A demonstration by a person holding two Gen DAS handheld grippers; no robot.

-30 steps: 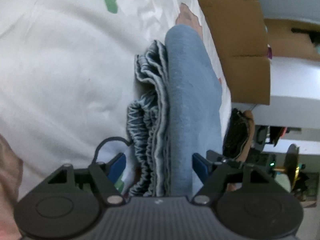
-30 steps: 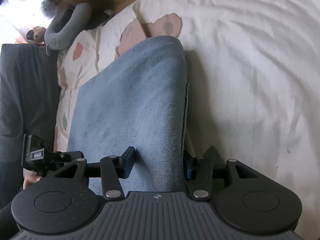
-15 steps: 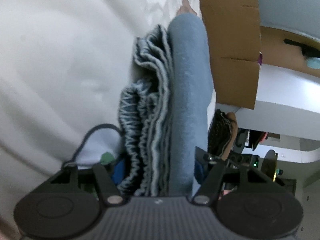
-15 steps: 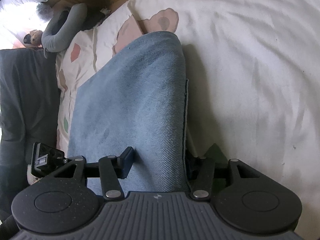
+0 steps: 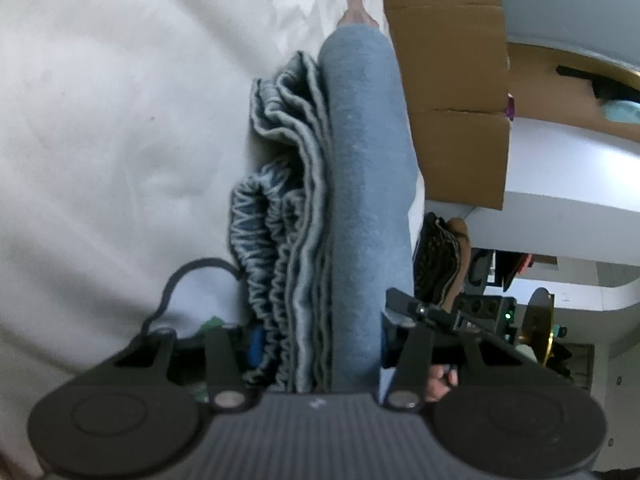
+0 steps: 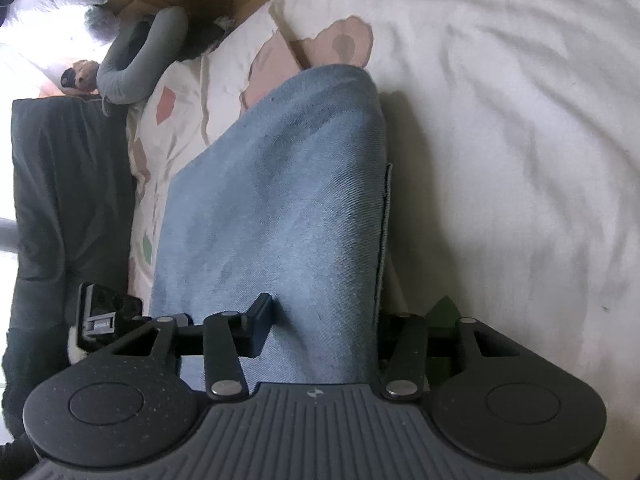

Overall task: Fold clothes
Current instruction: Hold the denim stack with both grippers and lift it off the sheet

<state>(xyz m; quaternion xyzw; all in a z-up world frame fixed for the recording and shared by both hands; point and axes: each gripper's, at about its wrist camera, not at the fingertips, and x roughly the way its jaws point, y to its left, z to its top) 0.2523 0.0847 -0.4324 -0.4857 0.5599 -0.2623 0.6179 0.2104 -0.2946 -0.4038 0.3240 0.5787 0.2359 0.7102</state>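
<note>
- The left gripper (image 5: 316, 344) sits nearest in the left wrist view, its fingers closing on a folded blue denim garment (image 5: 360, 184) that stands between them; the right-hand finger (image 5: 404, 308) lies against the smooth outer layer, while the left-hand finger is mostly hidden behind the gathered edge, so full contact cannot be told.
- On the left side of that bundle, several stacked layers show their edges, with a ruched elastic waistband (image 5: 260, 240) bunched at the bottom.
- A thin black cable (image 5: 180, 280) loops up from the left gripper's body over the sheet.
- A bit of a hand (image 5: 440, 384) shows just behind the right-hand finger.
- The right gripper (image 6: 324, 320) holds the same garment (image 6: 280, 208) at a middling width: its left finger (image 6: 260, 316) presses a dent into the cloth, and the right finger is tucked against the seam edge.
- The garment lies lengthwise on the bed (image 6: 520, 140), running away from both grippers to a rounded fold at the far end.
- The bed is covered by a cream sheet with pink, red and green patches.
- Beyond the bed's edge stand cardboard boxes (image 5: 456, 100).
- A grey curved cushion (image 6: 136, 60) lies at the bed's far corner, beside a dark cloth (image 6: 68, 200) along the edge.
</note>
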